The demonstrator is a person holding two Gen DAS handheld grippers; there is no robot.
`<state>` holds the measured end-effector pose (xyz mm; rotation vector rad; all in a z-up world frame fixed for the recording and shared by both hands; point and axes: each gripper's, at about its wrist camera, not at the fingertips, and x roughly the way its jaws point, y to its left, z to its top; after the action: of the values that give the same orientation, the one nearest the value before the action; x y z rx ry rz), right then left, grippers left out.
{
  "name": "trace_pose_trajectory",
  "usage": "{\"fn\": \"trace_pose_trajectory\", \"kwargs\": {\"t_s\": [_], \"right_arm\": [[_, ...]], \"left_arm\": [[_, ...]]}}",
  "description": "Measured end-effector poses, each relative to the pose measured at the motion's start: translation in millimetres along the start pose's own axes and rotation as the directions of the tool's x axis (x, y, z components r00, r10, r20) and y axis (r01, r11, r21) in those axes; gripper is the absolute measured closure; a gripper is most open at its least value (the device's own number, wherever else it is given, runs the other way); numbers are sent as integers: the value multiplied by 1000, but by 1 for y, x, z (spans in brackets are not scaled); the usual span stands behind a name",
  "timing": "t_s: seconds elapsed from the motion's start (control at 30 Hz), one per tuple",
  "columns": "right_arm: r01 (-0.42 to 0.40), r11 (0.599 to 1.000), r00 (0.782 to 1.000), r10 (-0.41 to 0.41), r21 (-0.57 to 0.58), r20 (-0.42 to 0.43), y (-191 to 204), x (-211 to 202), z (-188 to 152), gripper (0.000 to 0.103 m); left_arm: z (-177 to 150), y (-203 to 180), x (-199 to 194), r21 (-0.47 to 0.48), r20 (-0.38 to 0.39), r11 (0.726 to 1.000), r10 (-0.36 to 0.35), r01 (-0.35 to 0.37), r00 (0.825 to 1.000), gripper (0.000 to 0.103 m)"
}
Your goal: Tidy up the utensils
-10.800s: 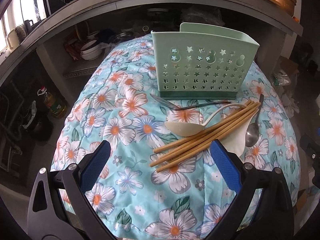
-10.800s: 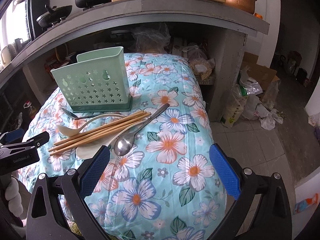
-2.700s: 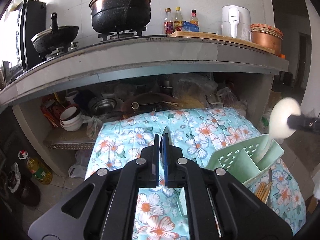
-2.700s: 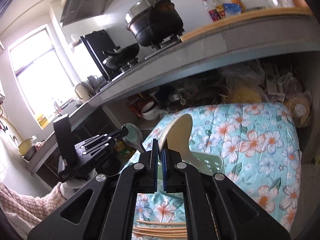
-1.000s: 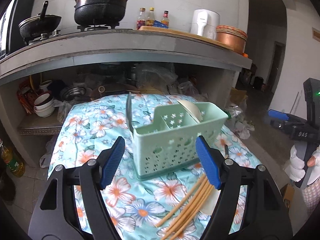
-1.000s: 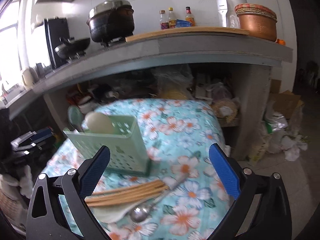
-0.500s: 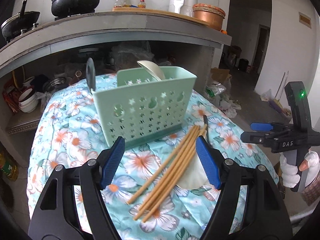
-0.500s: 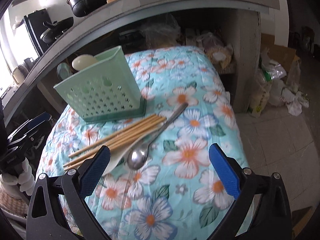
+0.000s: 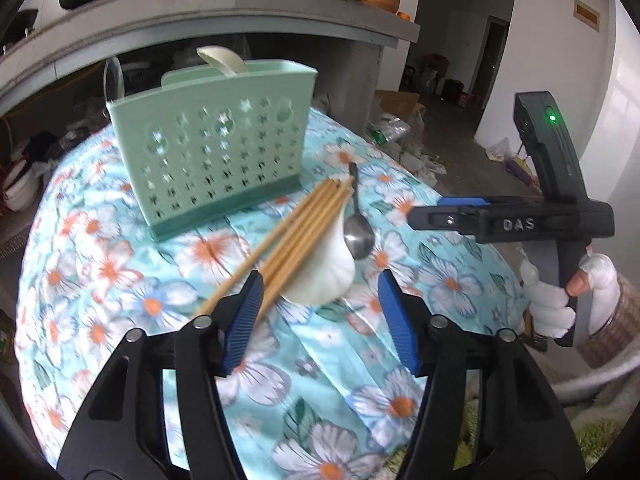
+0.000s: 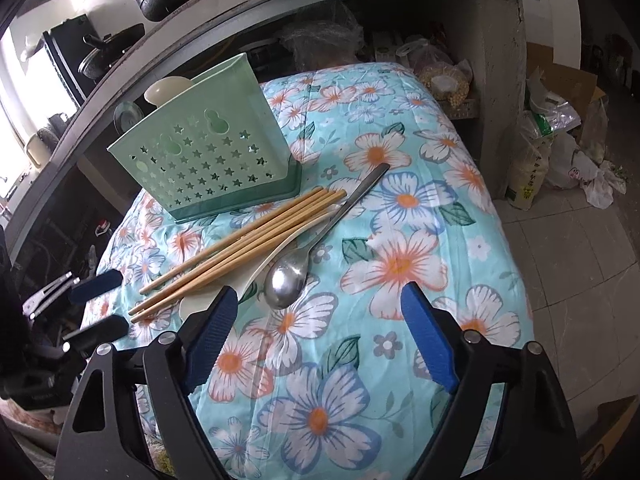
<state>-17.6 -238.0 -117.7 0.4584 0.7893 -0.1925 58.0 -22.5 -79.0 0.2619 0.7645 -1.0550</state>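
A green perforated utensil holder (image 9: pixel 212 160) (image 10: pixel 212 164) stands on the floral cloth, with a white spoon (image 9: pixel 222 60) (image 10: pixel 166 90) and a metal spoon (image 9: pixel 113 80) upright in it. In front lie several wooden chopsticks (image 9: pixel 288 236) (image 10: pixel 240 244), a white ladle-like spoon (image 9: pixel 324 272) (image 10: pixel 256 276) under them, and a metal spoon (image 9: pixel 357 232) (image 10: pixel 294 272). My left gripper (image 9: pixel 320 312) is open just short of the white spoon's bowl. My right gripper (image 10: pixel 320 316) is open just short of the metal spoon's bowl; it also shows in the left wrist view (image 9: pixel 460 210).
The floral cloth (image 10: pixel 400 264) covers a small rounded table that drops off on all sides. A concrete counter (image 9: pixel 240 4) with pots overhangs behind the holder, with clutter under it. Bags and boxes (image 10: pixel 560 128) lie on the tiled floor at right.
Both grippers have moved lower and closer to the utensils lying in front of the holder. Both stay open and empty.
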Motion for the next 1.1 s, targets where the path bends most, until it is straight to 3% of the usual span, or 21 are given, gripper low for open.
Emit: {"fn": "trace_pose_trajectory", "kwargs": {"t_s": [0.2,0.33,0.47,0.57,0.63,0.73,0.93,1.1], "right_arm": [[-4,1000,1000,4,-1,-11,3,5,-4,22],[-7,1000,1000,7,20,-15,-1,7,-5,22],[-7,999,1000,8,38,-16,-6,8,-6,22],[-9,999,1000,10,46,-19,-9,10,-7,22],[-9,999,1000,11,52,-25,-10,12,-8,22],[-13,998,999,15,57,-30,-12,14,-9,22],[-13,998,999,15,68,-33,-14,18,-9,22],[-8,997,1000,9,72,-19,-12,13,-11,22]], "left_arm": [[-14,8,21,-116,-94,986,-129,118,987,69],[-17,26,39,-254,-121,950,-216,180,969,73],[-24,56,60,-459,-107,857,-317,236,942,73],[-31,78,74,-608,-58,743,-392,279,918,73],[-33,87,81,-669,-25,682,-418,296,908,73],[-32,90,87,-714,10,628,-432,309,902,73],[-31,92,95,-748,7,604,-408,276,913,85],[-34,100,96,-759,-9,604,-382,243,924,95]]}}
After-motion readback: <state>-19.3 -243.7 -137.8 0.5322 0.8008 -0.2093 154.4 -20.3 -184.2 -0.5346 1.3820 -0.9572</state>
